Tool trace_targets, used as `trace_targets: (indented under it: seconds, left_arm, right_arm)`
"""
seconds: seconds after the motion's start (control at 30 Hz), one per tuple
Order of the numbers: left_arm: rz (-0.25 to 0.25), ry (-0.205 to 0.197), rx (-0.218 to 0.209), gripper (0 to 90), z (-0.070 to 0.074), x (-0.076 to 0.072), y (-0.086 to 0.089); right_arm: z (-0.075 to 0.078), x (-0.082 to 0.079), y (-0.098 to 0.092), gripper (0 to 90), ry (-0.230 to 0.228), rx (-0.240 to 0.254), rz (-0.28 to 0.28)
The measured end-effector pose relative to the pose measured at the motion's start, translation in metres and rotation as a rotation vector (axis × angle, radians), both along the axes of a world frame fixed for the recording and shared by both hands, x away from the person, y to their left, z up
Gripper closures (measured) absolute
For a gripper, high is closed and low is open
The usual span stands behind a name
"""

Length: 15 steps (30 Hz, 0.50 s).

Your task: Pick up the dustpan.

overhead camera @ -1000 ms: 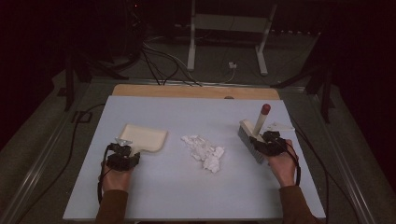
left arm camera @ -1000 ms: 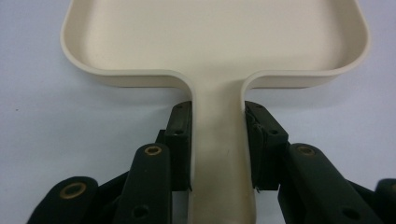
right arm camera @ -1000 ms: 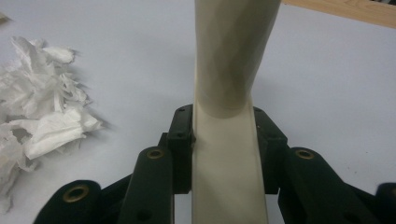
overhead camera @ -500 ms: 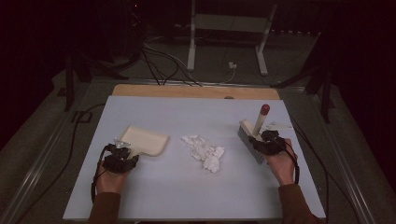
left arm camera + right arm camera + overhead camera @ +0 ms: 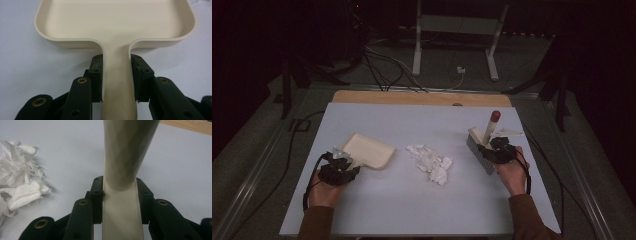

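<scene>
On the pale table (image 5: 377, 210), left tool (image 5: 116, 75) clamps the dustpan (image 5: 115, 22); right tool (image 5: 120, 197) clamps the brush (image 5: 484, 142), bristles half hidden.

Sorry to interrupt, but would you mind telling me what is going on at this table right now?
A person is set up to sweep. The left gripper is shut on the handle of a cream dustpan, which lies flat on the white table. The right gripper is shut on the handle of a hand brush, bristles down on the table. A pile of crumpled white paper scraps lies between the two, touched by neither.
</scene>
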State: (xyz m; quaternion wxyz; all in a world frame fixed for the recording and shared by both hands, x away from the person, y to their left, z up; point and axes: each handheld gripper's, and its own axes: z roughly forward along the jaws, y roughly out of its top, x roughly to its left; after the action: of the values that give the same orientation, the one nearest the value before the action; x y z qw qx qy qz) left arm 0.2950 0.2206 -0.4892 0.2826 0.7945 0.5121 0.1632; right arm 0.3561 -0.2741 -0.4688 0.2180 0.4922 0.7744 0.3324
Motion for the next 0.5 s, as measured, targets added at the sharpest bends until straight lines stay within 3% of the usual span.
trace_targets:
  seconds: [0.27, 0.5]
  left_arm:
    - [-0.062, -0.01, -0.003, 67.3, 0.0066, 0.0009, -0.0007]
    - [-0.141, -0.001, 0.019, 67.3, 0.0074, 0.0002, -0.0052]
  right_arm:
    - [0.0007, 0.001, -0.0005, 67.1, 0.009, 0.002, 0.002]
    - [0.0011, 0.001, -0.0014, 67.1, 0.014, 0.004, 0.001]
